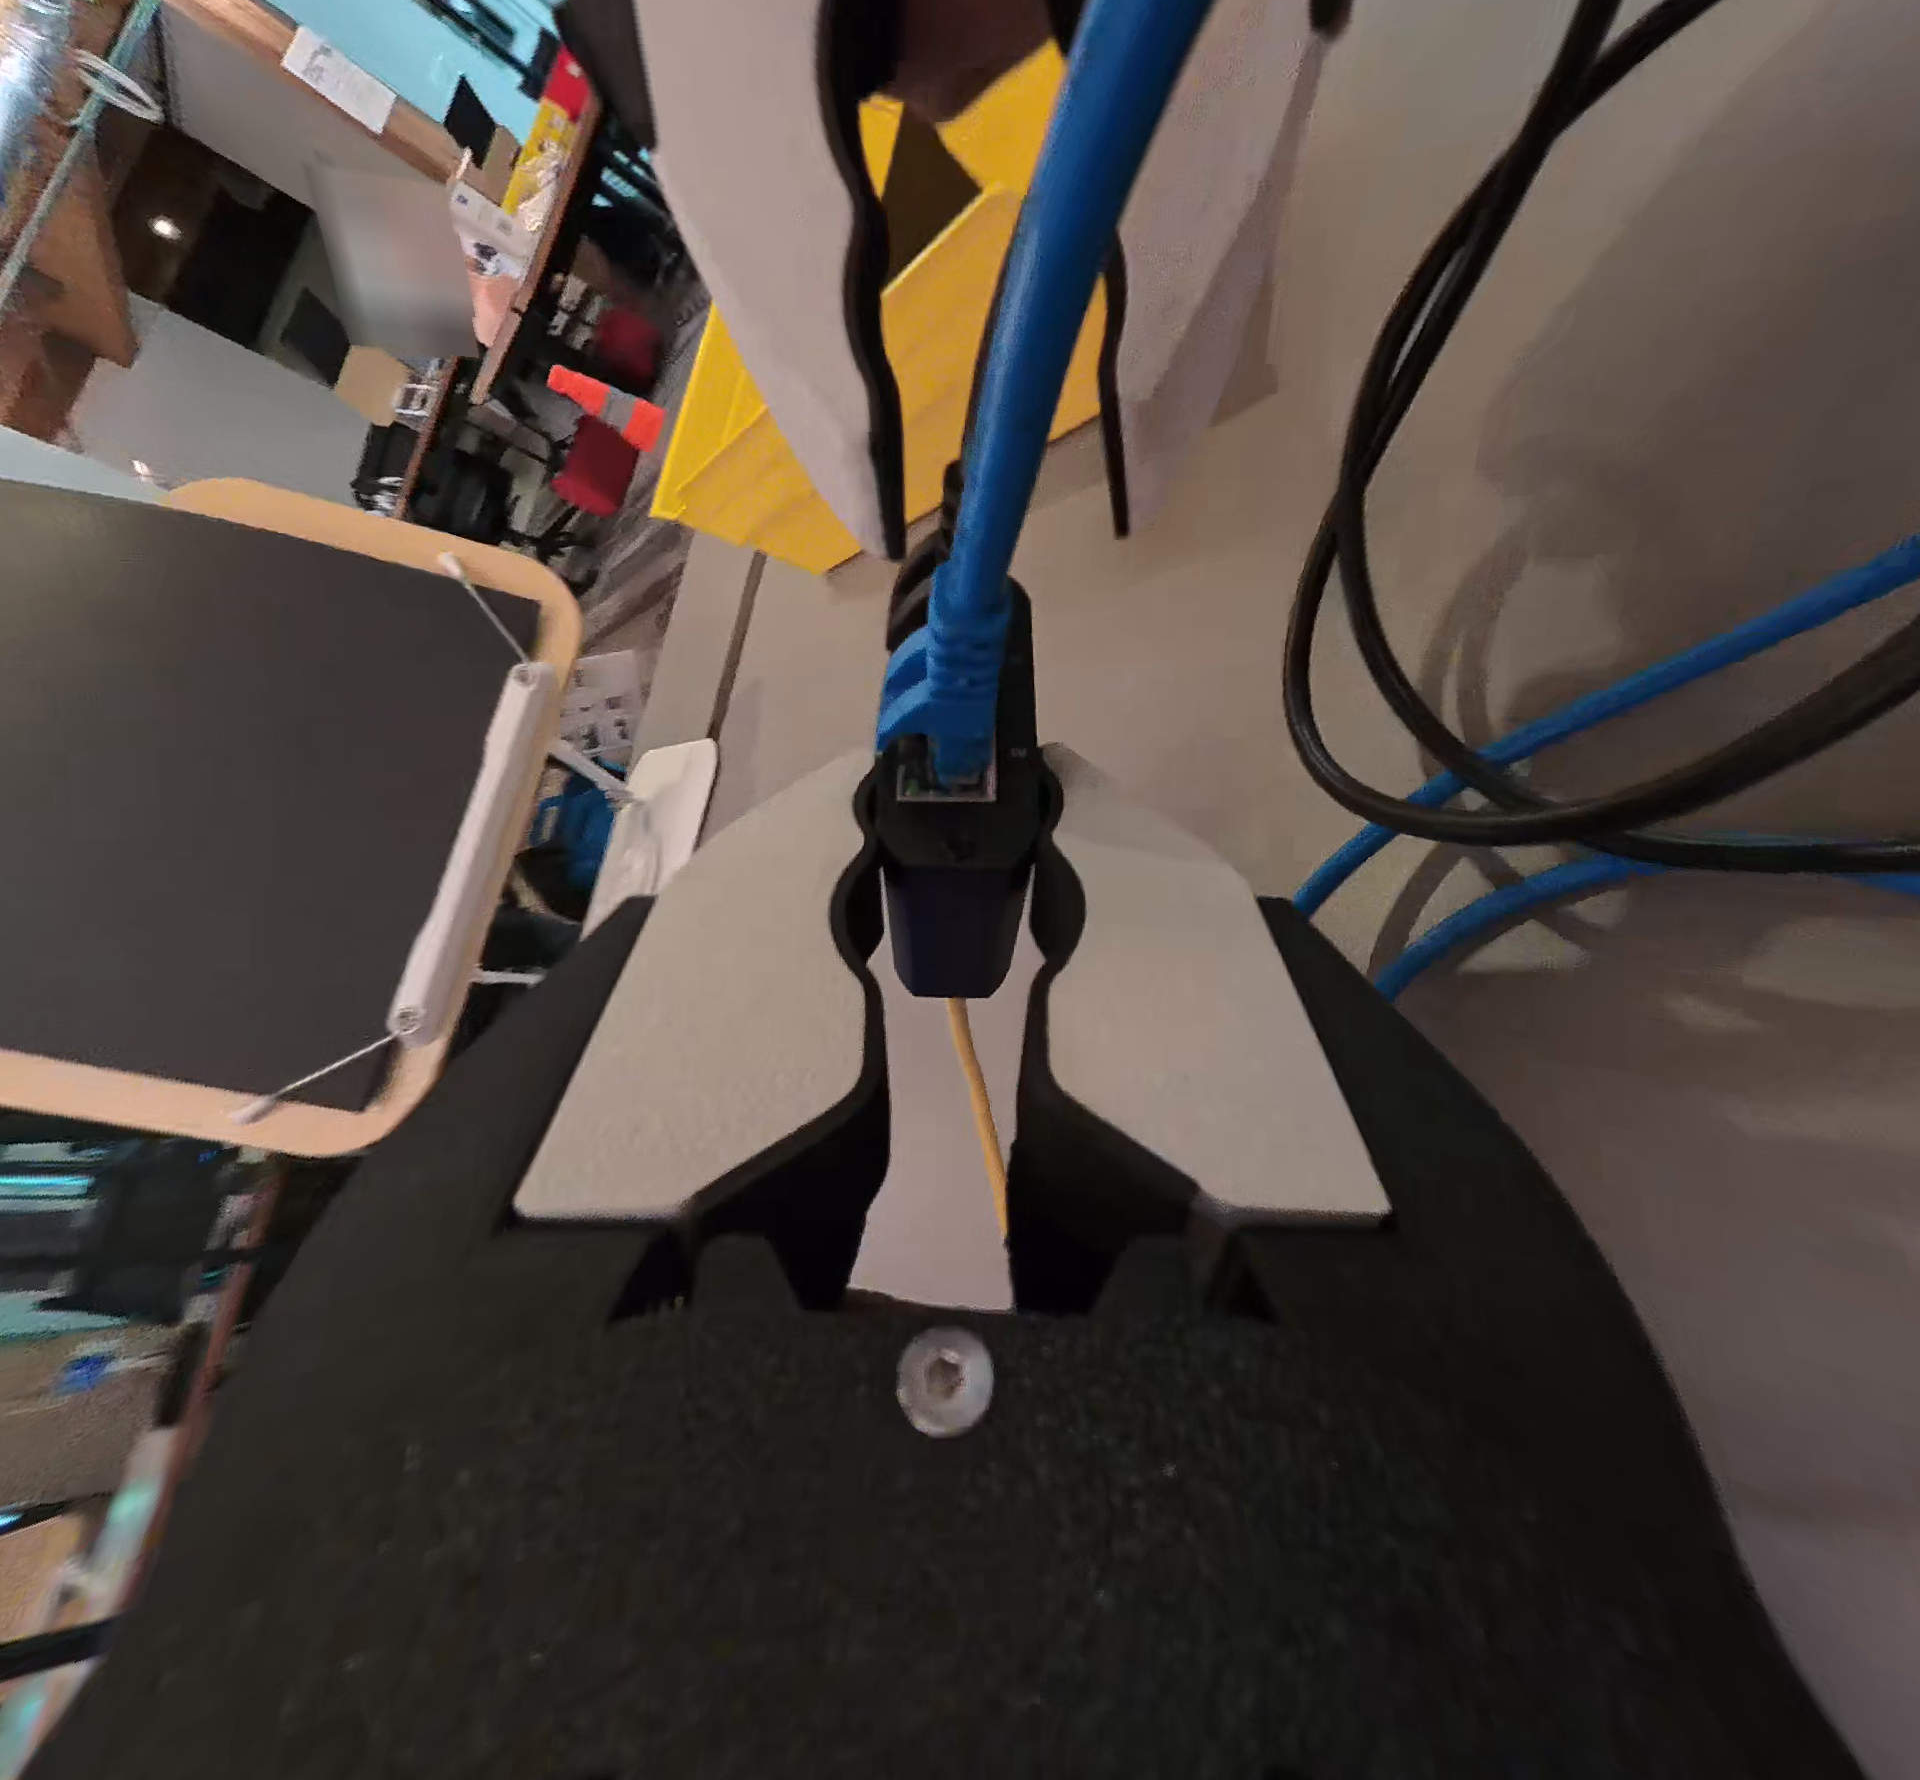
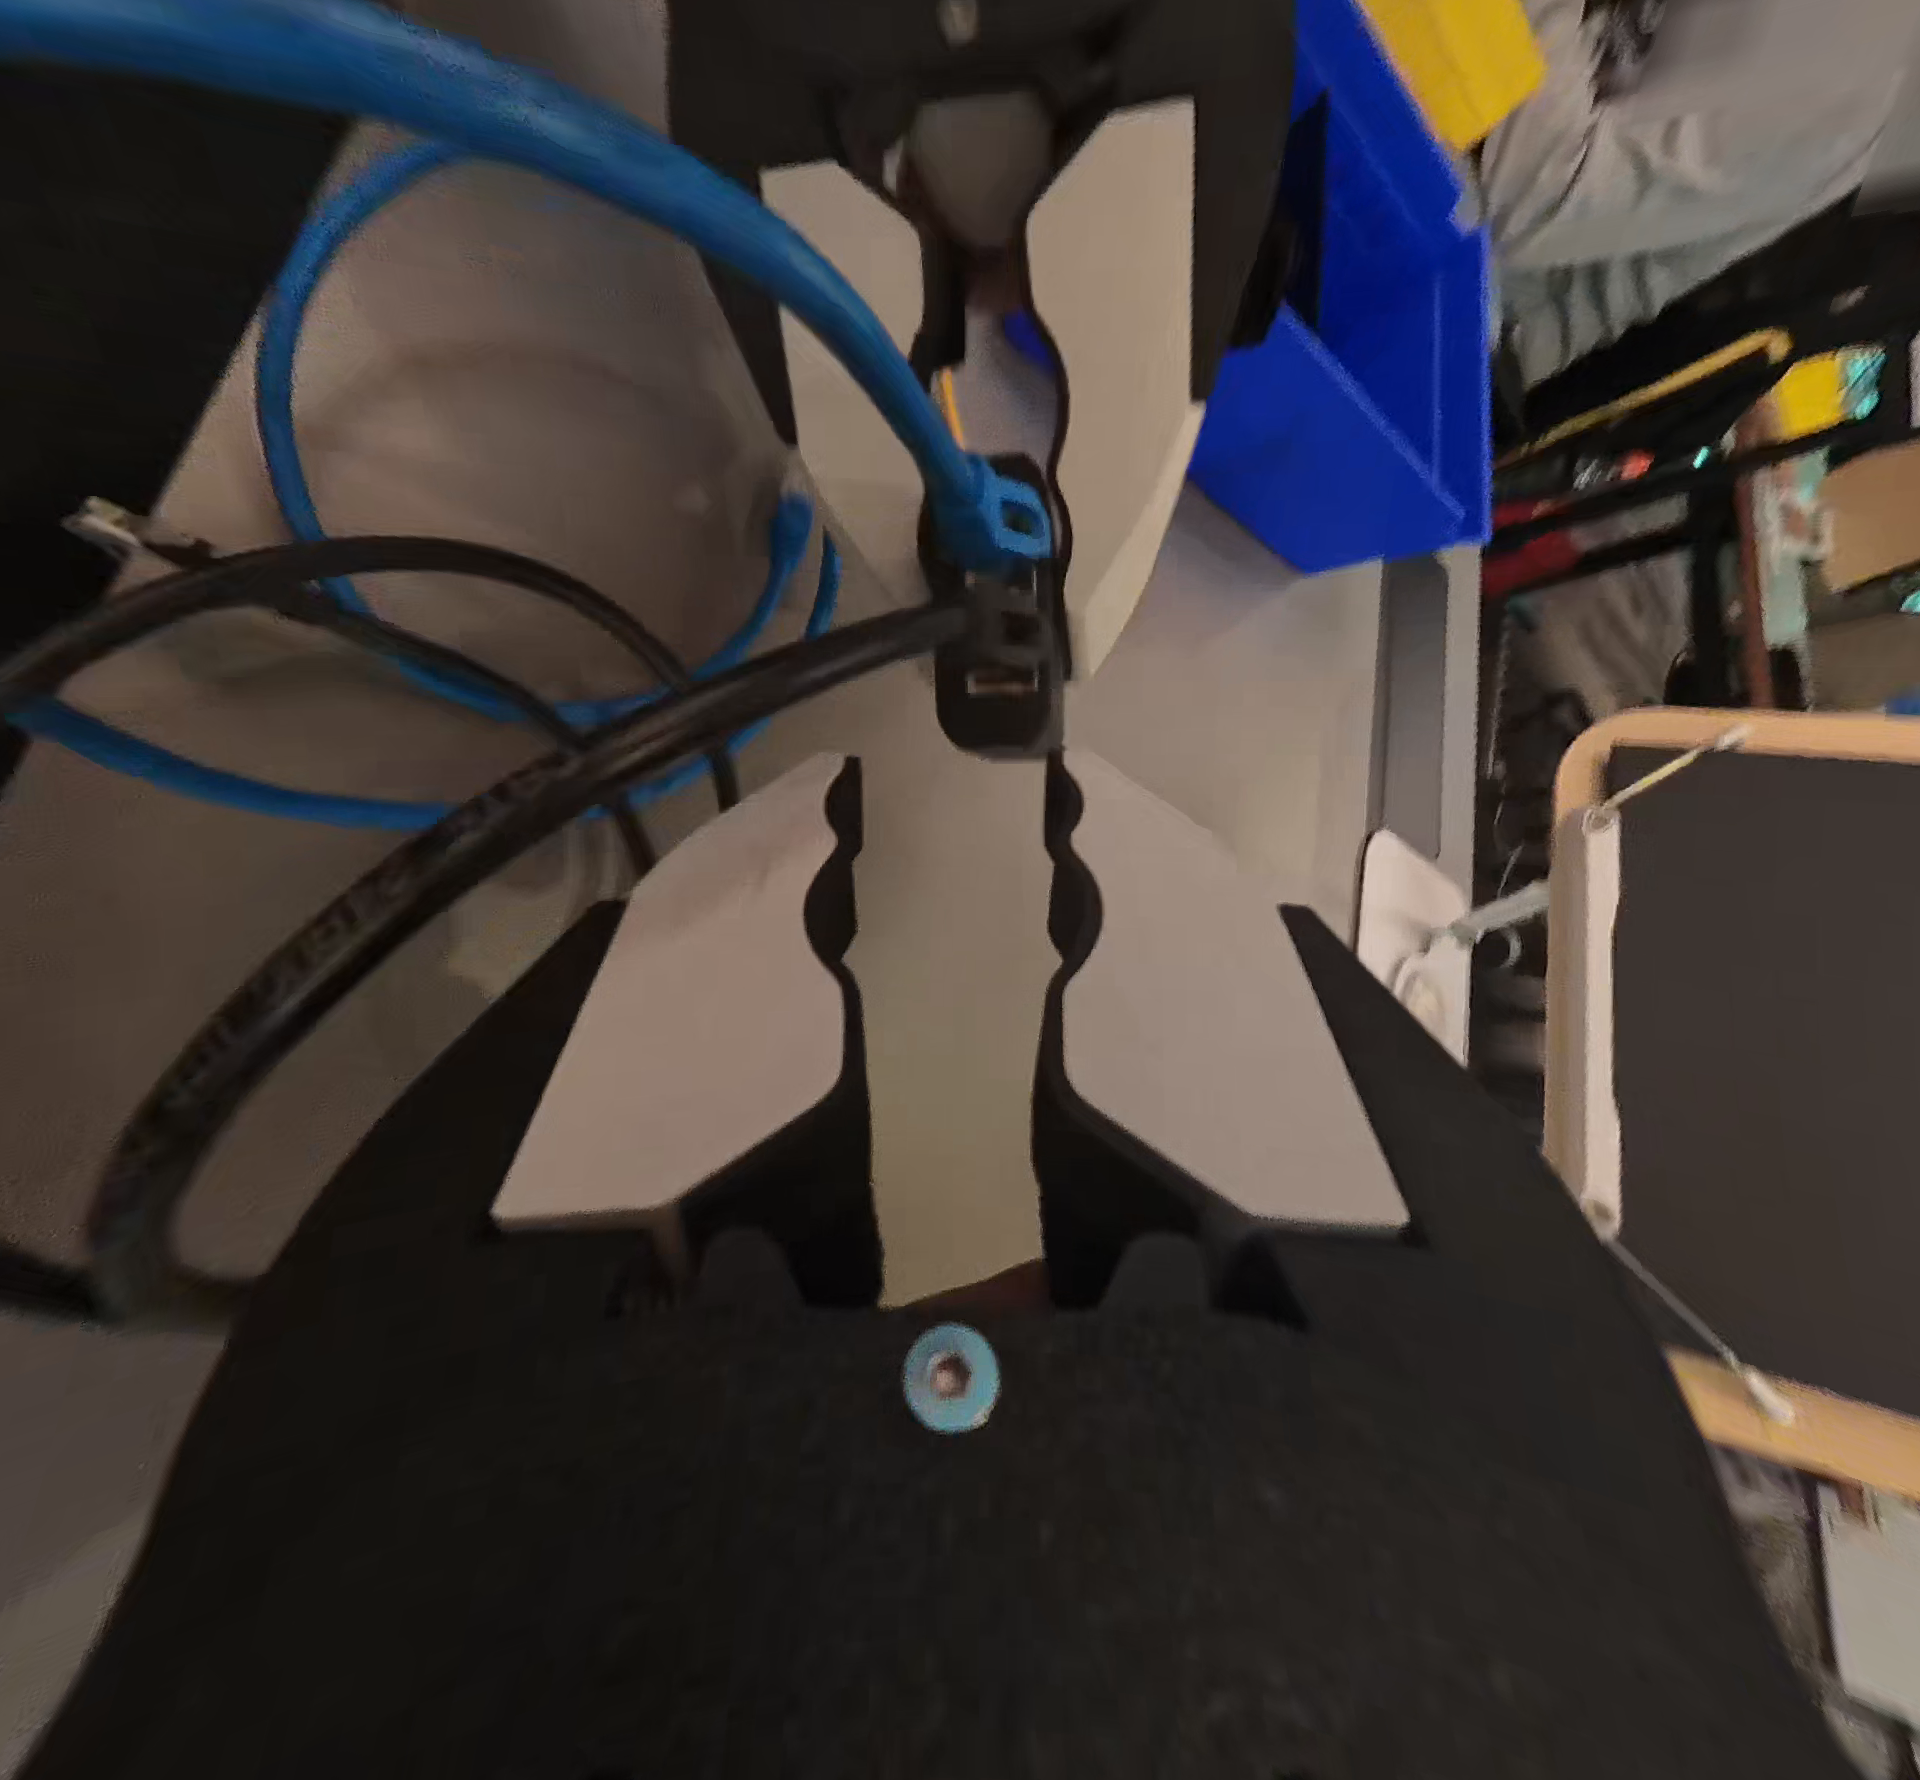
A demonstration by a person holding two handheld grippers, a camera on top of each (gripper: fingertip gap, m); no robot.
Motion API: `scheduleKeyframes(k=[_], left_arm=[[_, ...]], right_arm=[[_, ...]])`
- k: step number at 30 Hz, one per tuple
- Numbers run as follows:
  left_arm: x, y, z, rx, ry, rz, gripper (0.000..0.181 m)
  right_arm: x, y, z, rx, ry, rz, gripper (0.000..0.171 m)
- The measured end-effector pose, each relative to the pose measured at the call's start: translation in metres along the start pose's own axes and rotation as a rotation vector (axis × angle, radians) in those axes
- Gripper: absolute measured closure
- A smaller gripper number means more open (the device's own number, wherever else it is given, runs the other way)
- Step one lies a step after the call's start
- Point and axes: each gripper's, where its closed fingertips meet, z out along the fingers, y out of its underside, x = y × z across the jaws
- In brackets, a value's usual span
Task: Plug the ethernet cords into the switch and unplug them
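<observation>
The left gripper's fingers (image 1: 1049, 837) hide the switch's (image 1: 951, 857) sides; shelves (image 1: 312, 172) behind are blurred.

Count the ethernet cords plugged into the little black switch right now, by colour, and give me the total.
Blue cord: 1
Black cord: 1
Total plugged into the switch: 2
</observation>
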Motion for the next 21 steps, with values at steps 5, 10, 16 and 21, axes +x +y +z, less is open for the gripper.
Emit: scheduleKeyframes(k=[5,10,16,21], left_arm=[[-0.004,-0.011,-0.007,0.053,0.032,-0.073,0.157],[-0.003,-0.011,-0.007,0.039,0.042,-0.068,0.157],[0.002,-0.007,-0.006,0.024,0.081,-0.074,0.157],[0.003,-0.003,-0.003,0.006,0.087,-0.076,0.157]], right_arm=[[0.007,-0.024,-0.003,0.150,0.058,0.004,0.142],[0.008,-0.026,-0.001,0.193,0.053,0.037,0.151],[0.013,-0.025,0.004,0.171,0.056,-0.002,0.149],[0.007,-0.024,0.010,0.158,0.006,-0.018,0.155]])
